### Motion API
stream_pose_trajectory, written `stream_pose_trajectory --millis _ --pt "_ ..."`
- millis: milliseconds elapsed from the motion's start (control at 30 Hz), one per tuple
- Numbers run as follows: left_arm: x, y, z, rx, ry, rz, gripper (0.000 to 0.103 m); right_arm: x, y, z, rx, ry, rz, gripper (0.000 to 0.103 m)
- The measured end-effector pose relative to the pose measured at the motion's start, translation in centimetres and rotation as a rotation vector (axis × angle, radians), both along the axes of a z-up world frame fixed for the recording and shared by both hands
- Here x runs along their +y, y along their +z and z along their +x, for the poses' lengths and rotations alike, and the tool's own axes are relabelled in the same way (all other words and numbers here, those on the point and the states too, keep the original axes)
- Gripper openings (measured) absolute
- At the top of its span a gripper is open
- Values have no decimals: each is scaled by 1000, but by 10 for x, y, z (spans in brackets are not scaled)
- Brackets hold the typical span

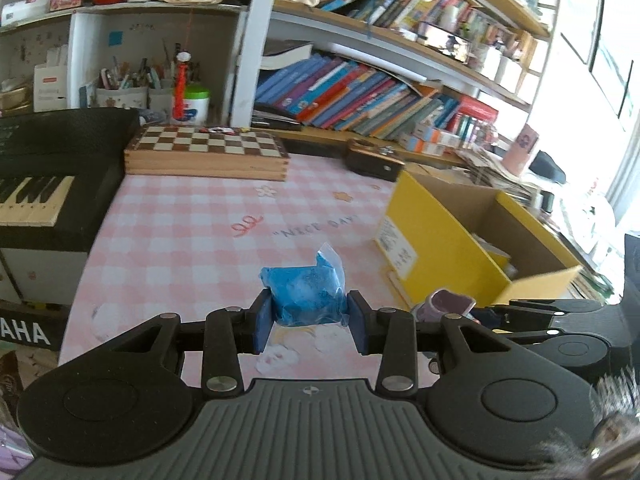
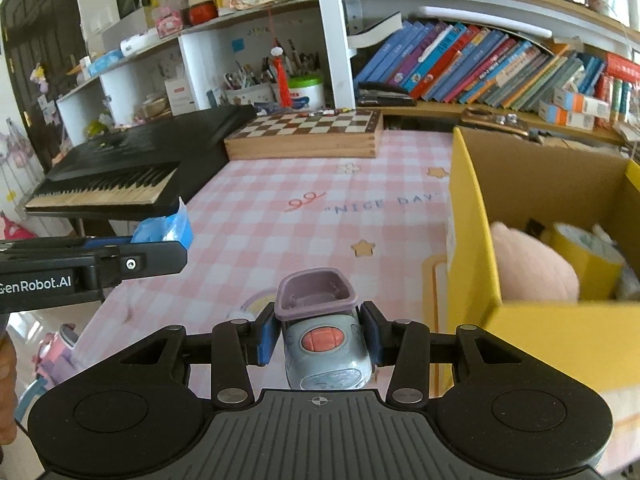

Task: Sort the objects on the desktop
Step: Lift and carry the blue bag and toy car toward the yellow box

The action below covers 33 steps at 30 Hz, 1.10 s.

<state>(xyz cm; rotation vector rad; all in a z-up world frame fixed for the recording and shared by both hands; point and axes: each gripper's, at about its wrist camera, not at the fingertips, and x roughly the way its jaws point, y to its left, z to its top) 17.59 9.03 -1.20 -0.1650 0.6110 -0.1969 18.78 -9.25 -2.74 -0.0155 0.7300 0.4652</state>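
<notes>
A small blue plastic bag (image 1: 306,294) hangs above the pink checked tablecloth (image 1: 192,232), clamped in my left gripper (image 1: 309,322), which is shut on it. The same blue bag (image 2: 164,230) and the left gripper's side show at the left of the right wrist view. My right gripper (image 2: 320,336) is shut on a grey toy car (image 2: 326,344) with a red button and a purple open top. That purple top (image 1: 444,306) peeks out at the right of the left wrist view. A yellow cardboard box (image 2: 468,240) stands open to the right of both grippers.
Inside the yellow box (image 1: 436,240) lie a pink plush (image 2: 532,264) and a yellow roll (image 2: 584,260). A folded chessboard (image 1: 206,152) lies at the back of the cloth and a black keyboard (image 2: 116,176) at the left. Bookshelves (image 1: 360,92) rise behind.
</notes>
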Motion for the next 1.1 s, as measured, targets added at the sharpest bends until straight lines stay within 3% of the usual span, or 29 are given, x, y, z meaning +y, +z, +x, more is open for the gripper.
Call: stream_pose_trajectory --millis 600,1100 --pt "-36 -2 -76 13 -134 -44 36 -40 4 -79 38 -76 -30 43" --pt "-59 3 -110 1 -249 -39 36 -60 9 -117 43 -149 -12 43"
